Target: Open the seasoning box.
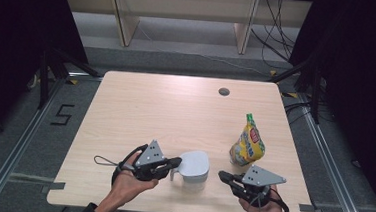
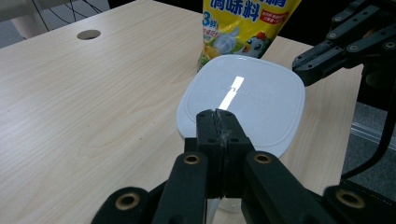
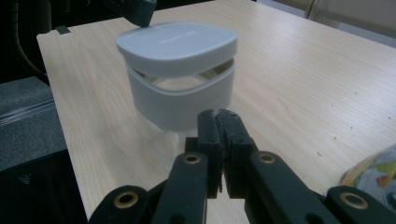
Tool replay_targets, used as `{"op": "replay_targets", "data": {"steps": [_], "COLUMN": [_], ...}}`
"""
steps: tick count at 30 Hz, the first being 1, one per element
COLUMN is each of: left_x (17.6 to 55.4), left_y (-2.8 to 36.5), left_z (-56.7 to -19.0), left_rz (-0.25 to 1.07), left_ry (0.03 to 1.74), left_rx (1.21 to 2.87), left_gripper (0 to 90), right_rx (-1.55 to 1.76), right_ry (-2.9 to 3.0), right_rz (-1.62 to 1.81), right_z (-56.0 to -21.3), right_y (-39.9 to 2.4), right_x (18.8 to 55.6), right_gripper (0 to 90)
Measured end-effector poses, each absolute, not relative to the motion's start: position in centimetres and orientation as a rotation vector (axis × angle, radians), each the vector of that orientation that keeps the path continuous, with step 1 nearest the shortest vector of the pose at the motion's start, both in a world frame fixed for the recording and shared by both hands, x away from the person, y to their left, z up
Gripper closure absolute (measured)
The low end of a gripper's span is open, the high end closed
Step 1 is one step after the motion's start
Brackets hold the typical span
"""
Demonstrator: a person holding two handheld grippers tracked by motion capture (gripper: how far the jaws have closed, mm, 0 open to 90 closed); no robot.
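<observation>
Near the table's (image 1: pixel 126 101) front edge, our left gripper (image 1: pixel 176 162) (jaws closed, empty) touches the lidded jar (image 1: pixel 193 169); the right gripper (image 1: pixel 222 175) is closed too.

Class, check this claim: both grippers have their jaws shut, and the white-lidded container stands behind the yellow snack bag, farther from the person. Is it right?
Not quite. The high view shows the white-lidded container in front of the yellow snack bag, nearer the person. Both the left gripper and the right gripper are shut.

Bright overhead light, glare on lid (image 2: pixel 238 88), dark surrounds
</observation>
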State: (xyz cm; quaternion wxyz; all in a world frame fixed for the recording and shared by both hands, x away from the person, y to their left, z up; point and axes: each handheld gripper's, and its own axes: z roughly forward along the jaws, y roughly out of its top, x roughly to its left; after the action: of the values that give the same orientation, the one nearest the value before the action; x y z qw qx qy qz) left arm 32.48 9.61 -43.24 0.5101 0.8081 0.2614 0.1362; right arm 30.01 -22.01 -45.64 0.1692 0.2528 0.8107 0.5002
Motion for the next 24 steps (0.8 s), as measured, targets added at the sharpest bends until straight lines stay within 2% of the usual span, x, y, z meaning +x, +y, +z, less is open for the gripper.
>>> {"op": "replay_targets", "data": {"steps": [24], "left_x": [32.4], "left_y": [9.8], "left_z": [-43.4], "left_rz": [0.324], "left_ry": [0.639], "left_rx": [1.941], "left_gripper": [88.5], "right_rx": [0.661], "right_ry": [2.321], "right_rz": [1.44], "right_z": [-44.8], "right_y": [-19.4], "right_x": [30.8], "right_gripper": [90.0]}}
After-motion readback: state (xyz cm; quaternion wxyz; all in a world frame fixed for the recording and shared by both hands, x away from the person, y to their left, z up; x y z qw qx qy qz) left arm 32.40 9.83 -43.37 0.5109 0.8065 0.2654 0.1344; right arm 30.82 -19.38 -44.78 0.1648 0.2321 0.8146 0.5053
